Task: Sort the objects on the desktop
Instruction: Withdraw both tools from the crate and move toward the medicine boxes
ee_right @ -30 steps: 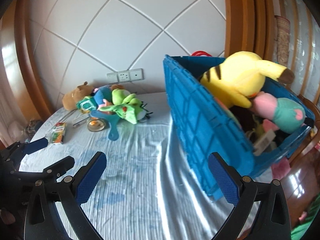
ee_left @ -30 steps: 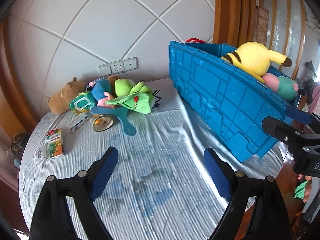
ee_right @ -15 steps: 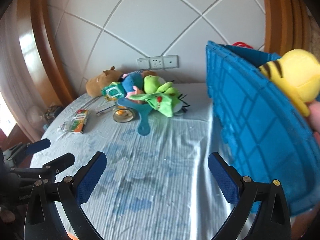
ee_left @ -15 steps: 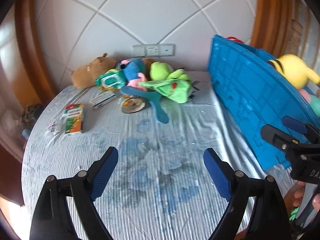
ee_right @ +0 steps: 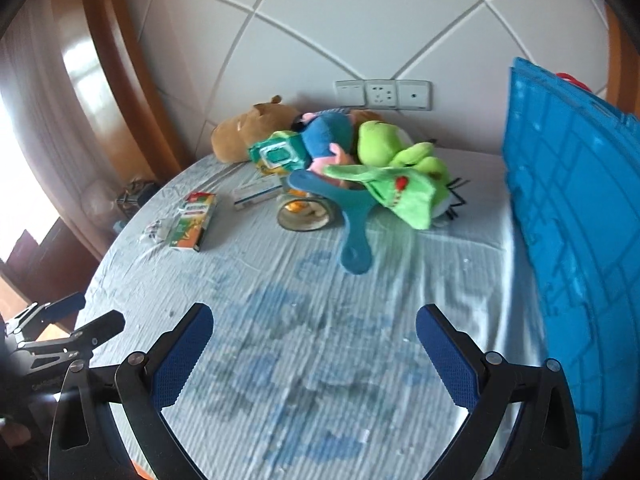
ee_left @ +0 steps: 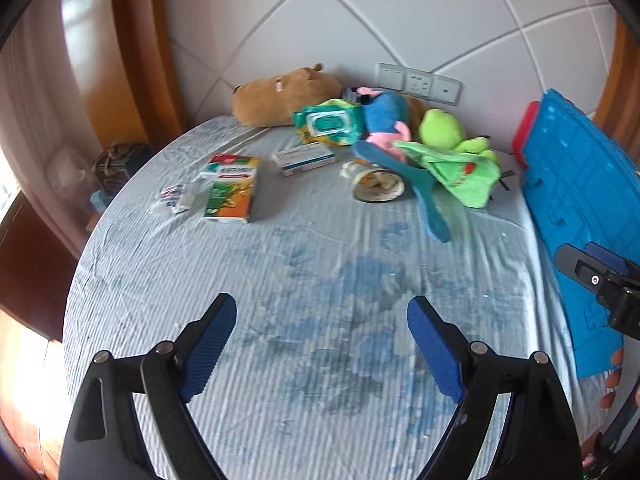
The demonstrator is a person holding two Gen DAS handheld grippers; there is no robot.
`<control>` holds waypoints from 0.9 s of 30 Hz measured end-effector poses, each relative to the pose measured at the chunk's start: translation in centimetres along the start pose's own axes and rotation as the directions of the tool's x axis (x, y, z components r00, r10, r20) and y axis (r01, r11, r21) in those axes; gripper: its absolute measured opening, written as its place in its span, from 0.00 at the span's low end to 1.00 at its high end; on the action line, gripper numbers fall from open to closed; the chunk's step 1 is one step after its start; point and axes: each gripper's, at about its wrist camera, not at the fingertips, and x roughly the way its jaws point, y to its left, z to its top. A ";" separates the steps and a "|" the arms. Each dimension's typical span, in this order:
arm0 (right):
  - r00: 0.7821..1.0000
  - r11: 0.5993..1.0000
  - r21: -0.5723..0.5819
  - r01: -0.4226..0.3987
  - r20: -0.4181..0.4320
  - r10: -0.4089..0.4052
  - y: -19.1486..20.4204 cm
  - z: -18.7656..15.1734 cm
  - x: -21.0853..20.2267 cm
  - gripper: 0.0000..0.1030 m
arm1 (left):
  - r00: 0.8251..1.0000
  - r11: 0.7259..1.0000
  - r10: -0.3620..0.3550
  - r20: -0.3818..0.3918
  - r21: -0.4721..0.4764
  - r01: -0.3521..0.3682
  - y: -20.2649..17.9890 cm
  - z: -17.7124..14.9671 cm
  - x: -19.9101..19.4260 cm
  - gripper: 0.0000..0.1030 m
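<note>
**Both claws empty, pile far ahead**

The risk, as I judge it: the toys ahead are heaped and overlapping, so a grab at the green plush (ee_left: 456, 152) could drag the teal paddle (ee_left: 424, 196) and tin (ee_left: 378, 188) along. The left claw (ee_left: 322, 344) and right claw (ee_right: 314, 354) both stand spread wide, holding nothing, tilted down over bare bench (ee_left: 168, 280). The blue crate (ee_right: 576, 240) stands right of both claws; the juice carton (ee_left: 232, 192) lies ahead-left.

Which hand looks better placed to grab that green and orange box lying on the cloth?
Probably the left. The left gripper is open and empty, and the box lies toward its side of the table. The right gripper, also open, sits nearer the blue crate.
</note>
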 end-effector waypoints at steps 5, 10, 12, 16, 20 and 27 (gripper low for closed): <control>1.000 1.000 -0.006 -0.001 -0.020 0.001 4.3 0.9 3.3 1.00 | 1.000 1.000 0.016 -0.007 -0.014 -0.016 5.1 1.3 1.9 0.86; 0.999 1.000 0.026 0.007 -0.032 -0.007 9.8 1.3 7.5 1.00 | 1.000 0.999 0.010 -0.024 0.045 -0.009 11.8 3.1 4.5 0.86; 0.999 0.998 0.064 0.015 -0.042 -0.012 12.6 1.3 9.5 1.00 | 0.999 0.998 0.012 -0.029 0.066 -0.010 14.8 3.9 5.4 0.86; 0.996 0.993 0.105 0.046 -0.081 -0.038 17.3 1.3 13.0 1.00 | 0.998 0.995 0.015 -0.059 0.095 -0.009 20.4 5.5 7.5 0.85; 0.992 0.990 0.125 0.071 -0.111 -0.057 20.5 1.9 15.3 1.00 | 0.997 0.994 0.004 -0.080 0.113 0.005 23.4 6.7 9.1 0.85; 0.988 0.994 0.078 0.080 -0.141 -0.069 23.7 3.7 18.7 1.00 | 0.993 0.995 -0.001 -0.115 0.099 0.012 26.2 7.4 12.0 0.85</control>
